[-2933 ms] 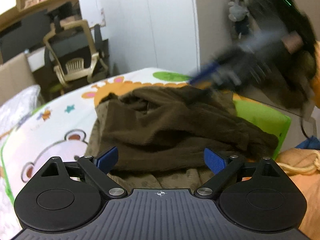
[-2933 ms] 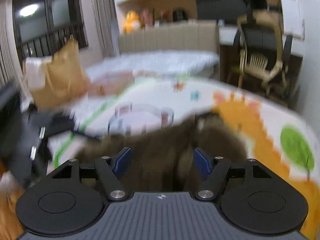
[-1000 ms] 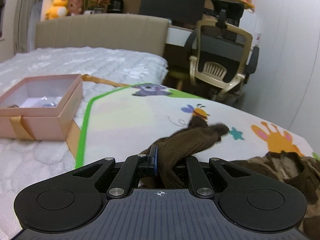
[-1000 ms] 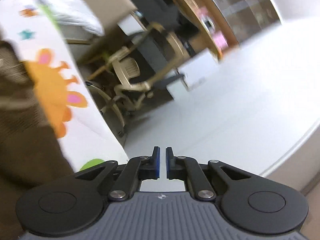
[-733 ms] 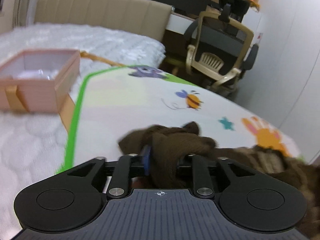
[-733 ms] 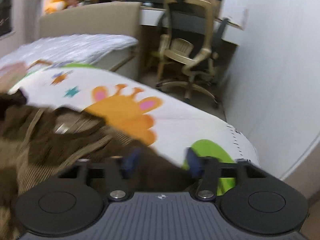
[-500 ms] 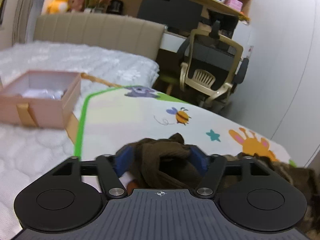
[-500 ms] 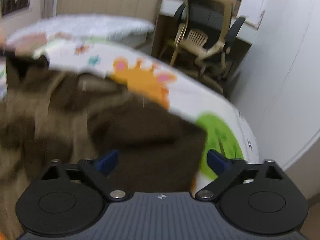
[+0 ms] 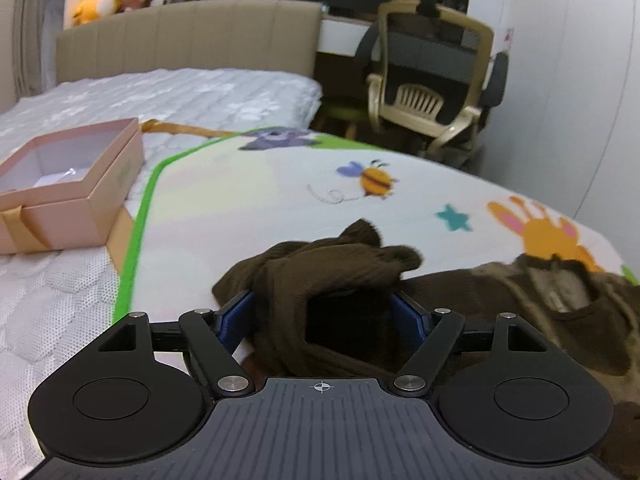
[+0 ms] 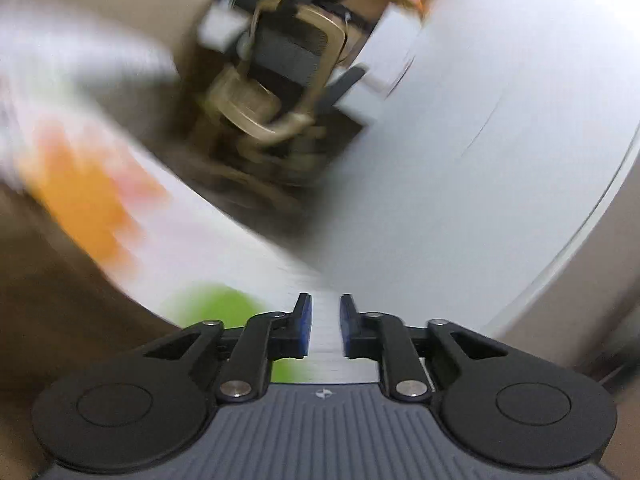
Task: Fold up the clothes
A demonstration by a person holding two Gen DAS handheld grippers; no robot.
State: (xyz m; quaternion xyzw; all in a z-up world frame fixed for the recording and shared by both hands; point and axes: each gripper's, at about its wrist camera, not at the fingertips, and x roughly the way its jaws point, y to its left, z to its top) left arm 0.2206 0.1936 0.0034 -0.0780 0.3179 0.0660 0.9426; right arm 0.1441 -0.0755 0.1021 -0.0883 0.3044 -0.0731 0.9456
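A dark brown knit garment (image 9: pixel 344 276) lies crumpled on the cartoon-print play mat (image 9: pixel 256 208); its collar and body spread to the right (image 9: pixel 560 300). My left gripper (image 9: pixel 326 314) is open, its blue pads either side of a bunched sleeve end that lies loose between them. In the blurred right wrist view, my right gripper (image 10: pixel 324 330) is narrowly open and empty, over the mat's edge near a green patch (image 10: pixel 212 304); brown cloth (image 10: pixel 52 304) shows at the lower left.
An open pink gift box (image 9: pixel 68 188) sits on the white mattress (image 9: pixel 48 304) to the left. A beige headboard (image 9: pixel 188 40) and an office chair (image 9: pixel 432 88) stand beyond the mat. A white wall (image 10: pixel 460 128) is to the right.
My left gripper has opened and let go of the brown sleeve, which now sits loose between the pads. My right gripper has swung right off the garment and nearly closed, empty.
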